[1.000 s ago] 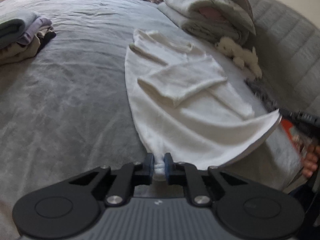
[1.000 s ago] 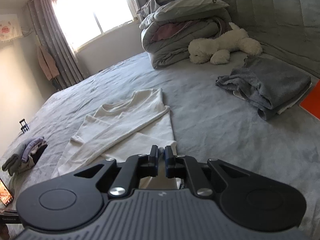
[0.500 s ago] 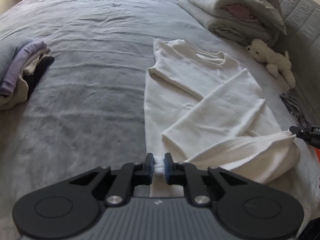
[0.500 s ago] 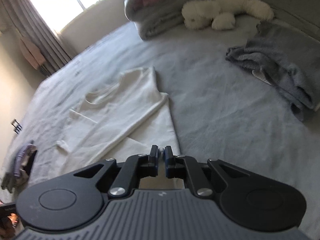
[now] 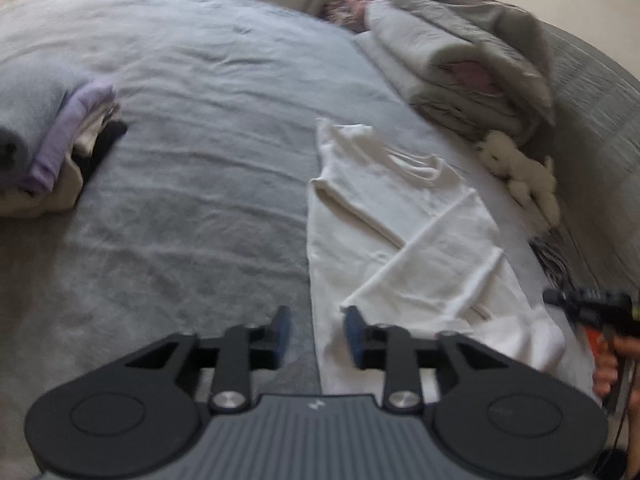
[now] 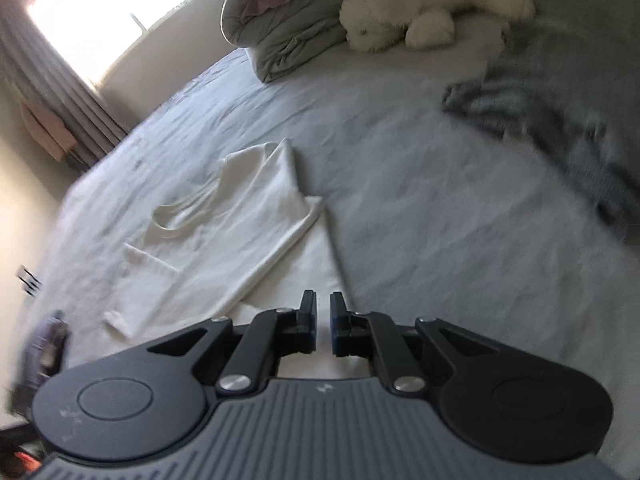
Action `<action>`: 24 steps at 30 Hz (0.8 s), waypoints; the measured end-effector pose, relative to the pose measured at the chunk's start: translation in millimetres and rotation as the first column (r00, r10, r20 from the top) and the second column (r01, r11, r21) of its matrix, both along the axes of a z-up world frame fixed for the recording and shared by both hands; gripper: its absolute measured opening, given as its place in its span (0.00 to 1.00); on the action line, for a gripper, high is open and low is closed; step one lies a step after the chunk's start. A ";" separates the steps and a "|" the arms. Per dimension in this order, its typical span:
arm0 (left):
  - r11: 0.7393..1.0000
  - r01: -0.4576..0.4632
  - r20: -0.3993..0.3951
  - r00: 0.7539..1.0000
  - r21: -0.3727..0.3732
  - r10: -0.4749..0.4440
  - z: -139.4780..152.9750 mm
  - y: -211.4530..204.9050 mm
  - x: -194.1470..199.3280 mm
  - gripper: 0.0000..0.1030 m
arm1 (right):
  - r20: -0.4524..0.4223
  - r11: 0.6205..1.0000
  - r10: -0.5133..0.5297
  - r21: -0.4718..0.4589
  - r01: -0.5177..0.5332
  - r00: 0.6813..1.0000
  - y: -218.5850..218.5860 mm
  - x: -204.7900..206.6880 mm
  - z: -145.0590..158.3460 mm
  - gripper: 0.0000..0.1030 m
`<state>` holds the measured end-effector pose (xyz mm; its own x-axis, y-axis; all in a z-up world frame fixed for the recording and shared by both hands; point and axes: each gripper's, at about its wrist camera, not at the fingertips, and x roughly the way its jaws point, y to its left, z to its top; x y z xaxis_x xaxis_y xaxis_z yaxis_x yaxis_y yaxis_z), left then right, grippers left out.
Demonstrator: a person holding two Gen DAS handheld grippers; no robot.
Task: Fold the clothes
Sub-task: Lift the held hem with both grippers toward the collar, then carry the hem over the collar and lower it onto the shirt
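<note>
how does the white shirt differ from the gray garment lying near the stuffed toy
The white shirt is cream and spread flat with both sleeves folded across its body; the gray garment is dark gray and lies bunched in a heap. The shirt is right in front of the right gripper; the gray garment is farther off to the side. Both rest on the bed.

Soft matt cream cloth shirt [image 5: 384, 216] on plush grey bedspread [image 5: 192, 184].

Count on the bed [image 5: 208, 208]: 1 white shirt [image 5: 400, 240], 1 plush toy [image 6: 432, 4], 1 duvet stack [image 6: 288, 20] at the head end, 1 grey crumpled garment [image 6: 560, 128] at the right edge, 1 folded-clothes pile [image 5: 52, 152] at the left edge. 2 grippers: left [image 5: 316, 334], right [image 6: 323, 322].
</note>
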<state>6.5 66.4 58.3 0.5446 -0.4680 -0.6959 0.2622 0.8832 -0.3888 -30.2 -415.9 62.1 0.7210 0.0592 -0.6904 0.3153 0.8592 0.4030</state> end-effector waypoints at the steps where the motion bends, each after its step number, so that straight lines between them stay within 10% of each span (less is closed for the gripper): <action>1: 1.000 0.020 0.014 1.000 0.008 -0.020 0.0 0.8 -3.0 0.45 | 0.005 1.000 0.012 -0.018 -0.012 1.000 0.1 -1.3 1.6 0.15; 10: 0.992 0.119 0.071 0.990 0.047 -0.122 -18.9 -19.4 -5.8 0.45 | 0.011 0.951 0.251 -0.191 -0.245 0.968 16.1 -14.7 10.9 0.46; 17: 0.983 0.152 0.079 0.984 0.099 -0.160 -24.9 -37.1 -8.5 0.07 | -0.055 0.915 0.340 -0.209 -0.344 0.939 28.2 -9.2 -1.2 0.45; 18: 0.984 0.149 0.086 0.984 0.098 -0.157 -24.0 -36.5 -9.5 0.06 | -0.068 0.911 0.348 -0.211 -0.354 0.935 30.2 -9.2 -3.0 0.43; 20: 0.986 0.137 0.101 0.984 0.092 -0.146 -20.3 -33.8 -11.5 0.06 | -0.084 0.902 0.353 -0.235 -0.362 0.932 33.0 -10.6 -4.2 0.08; 24: 0.991 0.107 0.135 0.984 0.081 -0.118 -10.7 -30.1 -15.6 0.05 | -0.060 0.903 0.334 -0.266 -0.338 0.941 32.0 -14.2 0.6 0.06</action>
